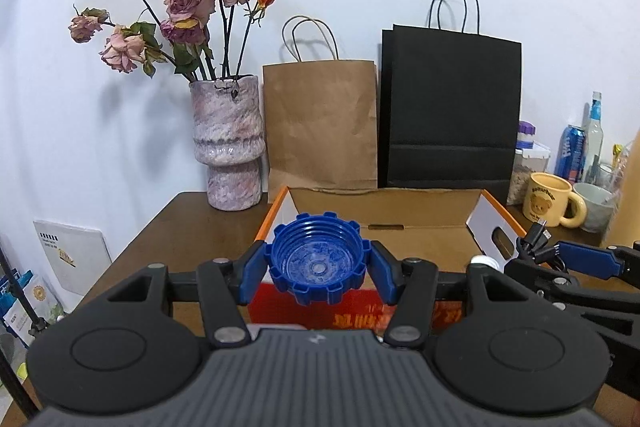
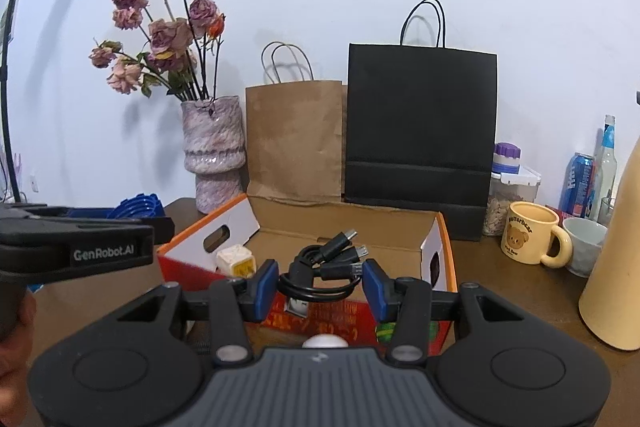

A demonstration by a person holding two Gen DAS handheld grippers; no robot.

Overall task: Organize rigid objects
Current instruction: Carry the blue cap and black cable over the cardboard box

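My left gripper point(image 1: 318, 269) is shut on a big blue ribbed screw cap point(image 1: 318, 261), held above the near left edge of an open cardboard box point(image 1: 424, 239). My right gripper point(image 2: 320, 283) is shut on a coiled black multi-plug cable point(image 2: 324, 267), held over the near edge of the same box point(image 2: 344, 227). A small white and yellow cube point(image 2: 237, 259) lies inside the box at its left. In the right wrist view the left gripper's side and the blue cap point(image 2: 136, 207) show at far left. In the left wrist view the right gripper with the cable point(image 1: 536, 239) shows at right.
Behind the box stand a pink vase of dried roses point(image 1: 228, 143), a brown paper bag point(image 1: 320, 123) and a black paper bag point(image 1: 450, 111). A yellow bear mug point(image 2: 530, 237), a jar, a can and a bottle stand at the right. A tall beige cylinder point(image 2: 616, 259) is at far right.
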